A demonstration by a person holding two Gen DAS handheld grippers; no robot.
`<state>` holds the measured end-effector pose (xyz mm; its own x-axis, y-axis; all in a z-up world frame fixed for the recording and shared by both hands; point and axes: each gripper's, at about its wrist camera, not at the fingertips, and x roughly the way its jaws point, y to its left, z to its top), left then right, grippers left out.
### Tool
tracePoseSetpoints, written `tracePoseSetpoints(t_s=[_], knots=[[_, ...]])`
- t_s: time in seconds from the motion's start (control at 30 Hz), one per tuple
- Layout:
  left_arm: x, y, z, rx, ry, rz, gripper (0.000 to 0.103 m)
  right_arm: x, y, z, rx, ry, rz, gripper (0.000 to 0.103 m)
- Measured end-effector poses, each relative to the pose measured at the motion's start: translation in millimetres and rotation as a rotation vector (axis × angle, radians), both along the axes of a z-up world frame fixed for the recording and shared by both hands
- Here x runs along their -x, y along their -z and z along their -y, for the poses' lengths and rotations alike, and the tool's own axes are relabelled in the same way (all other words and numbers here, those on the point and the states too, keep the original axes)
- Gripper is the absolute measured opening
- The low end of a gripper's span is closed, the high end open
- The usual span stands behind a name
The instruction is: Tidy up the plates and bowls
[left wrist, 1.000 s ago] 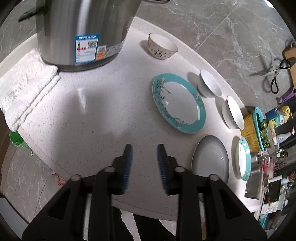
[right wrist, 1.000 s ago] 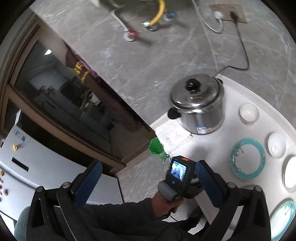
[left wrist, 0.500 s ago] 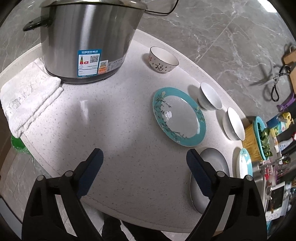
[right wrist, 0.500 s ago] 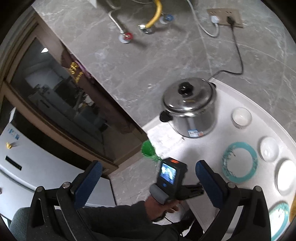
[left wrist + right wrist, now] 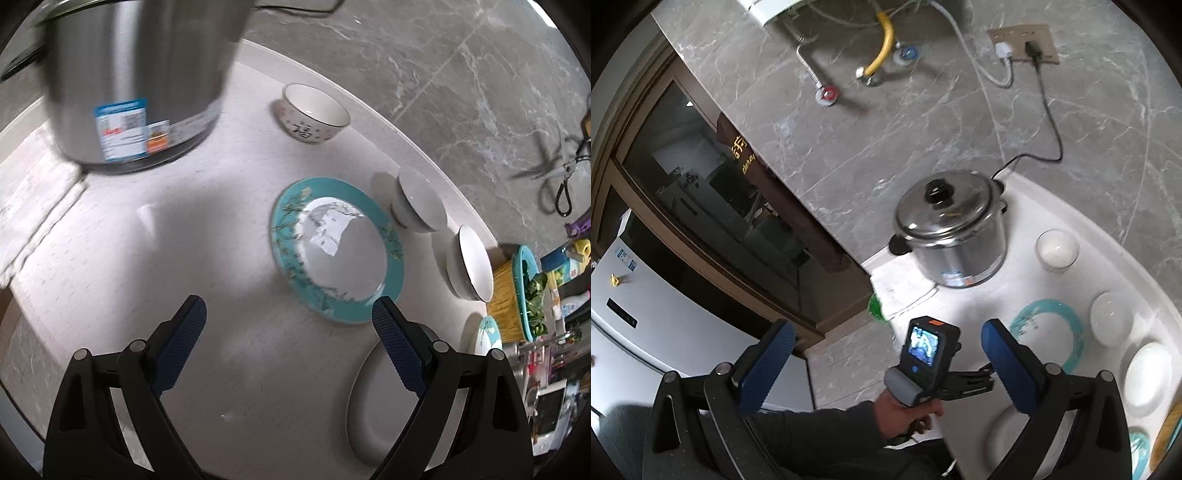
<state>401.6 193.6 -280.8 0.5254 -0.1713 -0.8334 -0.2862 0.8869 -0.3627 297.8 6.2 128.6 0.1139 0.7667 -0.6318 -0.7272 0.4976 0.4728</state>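
My left gripper [image 5: 288, 314] is open wide above the white counter [image 5: 184, 258], nothing between its fingers. Just ahead lies a teal-rimmed plate [image 5: 338, 251]; a grey plate [image 5: 384, 406] lies under the right finger. A bowl with dark characters [image 5: 314, 114] stands by the wall, two white bowls [image 5: 419, 201] [image 5: 469, 264] to the right, and a small teal plate [image 5: 489, 332] beyond. My right gripper [image 5: 886, 332] is open and empty, high over the counter's end, looking down on the teal-rimmed plate [image 5: 1049, 332] and bowls [image 5: 1112, 323].
A steel pot [image 5: 136, 81] stands at the back left, with a white towel [image 5: 33, 199] beside it. A yellow and teal basket of greens [image 5: 517, 295] and scissors [image 5: 554, 173] are at the right. A person's hand [image 5: 905, 406] holds the left tool. A glass door [image 5: 701, 206] is on the left.
The left gripper's jaws went from nearly closed to wide open, and it moved forward toward the teal-rimmed plate. The right gripper stayed open and shifted toward the counter.
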Motion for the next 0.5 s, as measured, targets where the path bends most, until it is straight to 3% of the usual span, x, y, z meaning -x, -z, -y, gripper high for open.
tracePoseSetpoints(t_s=[0.1,0.2,0.23,0.3,0.37,0.5], knots=[[-30,3,4,-0.024,0.041,-0.022,0.091,-51,62,47,-0.081,0.141,-0.114,0.103],[-56,11,-3,-0.015,0.071,-0.053,0.091,-85,140,91,-0.074,0.324,-0.154,0.103],[-65,15,-8,-0.011,0.080,-0.072,0.091,-98,180,113,-0.073,0.422,-0.185,0.100],[-80,23,-16,-0.006,0.114,-0.102,0.091,-109,239,145,-0.125,0.549,-0.321,0.096],[-91,29,-23,-0.023,0.146,-0.119,0.091,-108,277,162,-0.160,0.614,-0.396,0.092],[-111,47,-29,-0.016,0.223,-0.158,0.090,-103,318,166,-0.163,0.644,-0.394,0.091]])
